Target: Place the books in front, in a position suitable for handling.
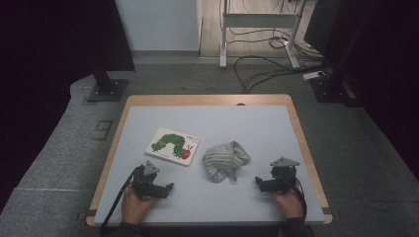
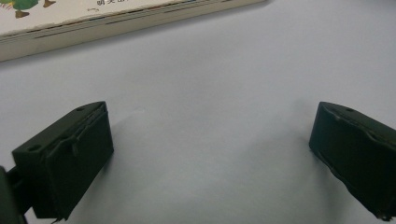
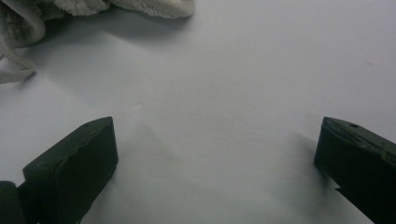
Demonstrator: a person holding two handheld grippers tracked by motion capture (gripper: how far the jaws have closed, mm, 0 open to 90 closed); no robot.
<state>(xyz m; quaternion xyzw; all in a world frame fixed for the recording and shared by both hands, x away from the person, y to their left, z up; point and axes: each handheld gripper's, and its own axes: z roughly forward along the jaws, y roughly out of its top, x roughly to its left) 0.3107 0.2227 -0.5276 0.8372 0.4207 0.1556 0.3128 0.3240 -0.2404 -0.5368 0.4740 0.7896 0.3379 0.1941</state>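
The surface (image 1: 247,197) – a pale mat on a wood-edged top – carries two things, and nothing has been done to either of them as far as I can judge. The book (image 1: 173,145), a flat board book with a caterpillar on its cover, lies closed on the left half, just beyond the left gripper (image 1: 165,189). The cloth (image 1: 225,160), a grey-white striped knit piece, lies in a crumpled heap to the right of the book, near the middle and a little apart from the right gripper (image 1: 259,183). Both grippers rest low at the near edge, each in a hand, and both are empty. In the left gripper view the fingers (image 2: 70,158) stand wide apart with bare surface between them, and the book's edge (image 2: 116,23) lies ahead, untouched. In the right gripper view the fingers (image 3: 74,168) stand equally wide over bare surface – the cloth (image 3: 93,7) sits ahead and to the left, clear of them. So the work looks to be at its very start: no grasp made, the book unopened and unmoved, the cloth not yet straightened or lifted. Everything is left – the reach, the grip, and whatever handling follows.
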